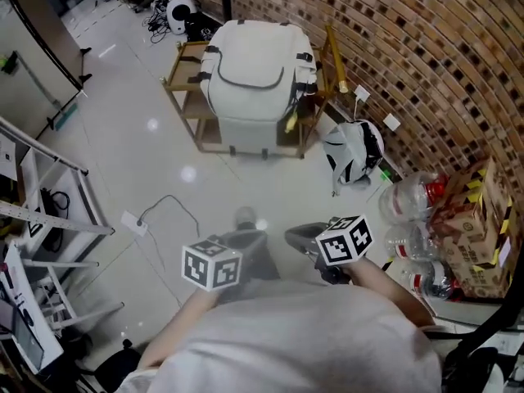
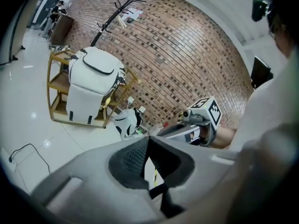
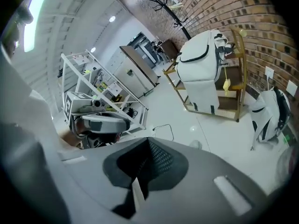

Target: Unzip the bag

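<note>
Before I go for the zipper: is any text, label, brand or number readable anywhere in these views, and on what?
No text can be read anywhere.
Marker cubes: square patterns only, no words.
Cardboard boxes: print too blurred to read.
Bottle labels: too small to read.
Papers on the brick wall: too small to read.
White bag: no label shows.

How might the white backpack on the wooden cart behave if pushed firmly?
The white backpack looks stuffed and rounded, so it probably gives softly yet keeps its shape. It rests upright on the wooden cart, so a firm shove might tip it.
</note>
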Demonstrator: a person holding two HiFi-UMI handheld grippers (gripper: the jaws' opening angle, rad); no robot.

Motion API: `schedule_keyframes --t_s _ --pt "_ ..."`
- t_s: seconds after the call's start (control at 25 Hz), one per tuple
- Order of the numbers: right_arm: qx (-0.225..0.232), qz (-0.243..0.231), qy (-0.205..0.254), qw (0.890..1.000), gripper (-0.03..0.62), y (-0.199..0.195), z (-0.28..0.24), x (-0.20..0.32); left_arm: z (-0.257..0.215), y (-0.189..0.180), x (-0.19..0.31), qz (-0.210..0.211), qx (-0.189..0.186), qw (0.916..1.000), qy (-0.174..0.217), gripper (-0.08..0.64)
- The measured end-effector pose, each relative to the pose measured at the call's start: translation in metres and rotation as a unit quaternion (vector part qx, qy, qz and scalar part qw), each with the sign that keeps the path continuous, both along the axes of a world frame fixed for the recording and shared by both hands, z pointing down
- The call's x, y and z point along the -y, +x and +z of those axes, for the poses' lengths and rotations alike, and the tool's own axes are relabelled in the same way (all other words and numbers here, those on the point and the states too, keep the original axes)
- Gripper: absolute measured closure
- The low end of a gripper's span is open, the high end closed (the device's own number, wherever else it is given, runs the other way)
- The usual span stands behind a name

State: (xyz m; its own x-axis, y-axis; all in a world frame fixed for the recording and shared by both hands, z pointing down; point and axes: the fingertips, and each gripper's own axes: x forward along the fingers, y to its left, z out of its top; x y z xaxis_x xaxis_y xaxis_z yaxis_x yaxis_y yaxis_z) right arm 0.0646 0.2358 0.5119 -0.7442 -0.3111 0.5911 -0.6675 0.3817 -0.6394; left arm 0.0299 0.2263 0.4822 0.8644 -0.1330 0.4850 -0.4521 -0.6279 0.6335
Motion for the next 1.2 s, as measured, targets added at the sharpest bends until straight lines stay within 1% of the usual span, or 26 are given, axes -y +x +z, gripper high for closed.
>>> schedule_keyframes --t_s 0.08,0.16,0.28,0.36,0.44,0.56,0.68,0.8,0.92,1.08,1.2 --pt "0.017 0.009 0.012 1.000 0.592 -0.006 -0.020 -0.013 -0.020 -0.009 -0.013 -0.017 0.000 0.9998 0.005 0.558" --pt "0.030 0.018 0.030 0.999 0.592 -0.013 -0.037 -0.022 -0.032 -0.017 -0.025 -0.024 0.006 0.9996 0.011 0.558" --pt "0.029 0.021 0.050 0.998 0.592 -0.019 -0.043 -0.039 -0.029 -0.023 -0.047 -0.019 0.022 0.9995 0.007 0.558" --pt "0.030 0.028 0.047 0.998 0.592 -0.019 -0.037 -0.048 -0.023 -0.024 -0.058 -0.016 0.024 0.9996 0.000 0.560" --pt "0.033 0.039 0.035 0.998 0.592 -0.023 -0.029 -0.059 -0.018 -0.027 -0.069 -0.009 0.026 0.9996 -0.007 0.560" --pt "0.027 0.047 0.021 0.998 0.592 -0.035 -0.021 -0.082 -0.012 -0.037 -0.088 -0.002 0.024 0.9995 -0.019 0.558" --pt "0.020 0.054 0.024 0.998 0.592 -0.051 -0.022 -0.099 -0.011 -0.054 -0.105 0.008 0.025 0.9995 -0.020 0.558" --pt "0.018 0.055 0.038 0.998 0.592 -0.077 -0.035 -0.121 -0.020 -0.076 -0.127 0.018 0.021 0.9996 -0.011 0.558" --pt "0.011 0.047 0.055 0.997 0.592 -0.103 -0.049 -0.142 -0.035 -0.098 -0.145 0.020 0.011 0.9997 0.008 0.558" --pt "0.004 0.046 0.074 0.996 0.592 -0.124 -0.062 -0.164 -0.048 -0.120 -0.167 0.021 0.005 0.9993 0.029 0.560" --pt "0.001 0.043 0.086 0.995 0.592 -0.137 -0.068 -0.179 -0.053 -0.133 -0.182 0.022 0.002 0.9991 0.037 0.558"
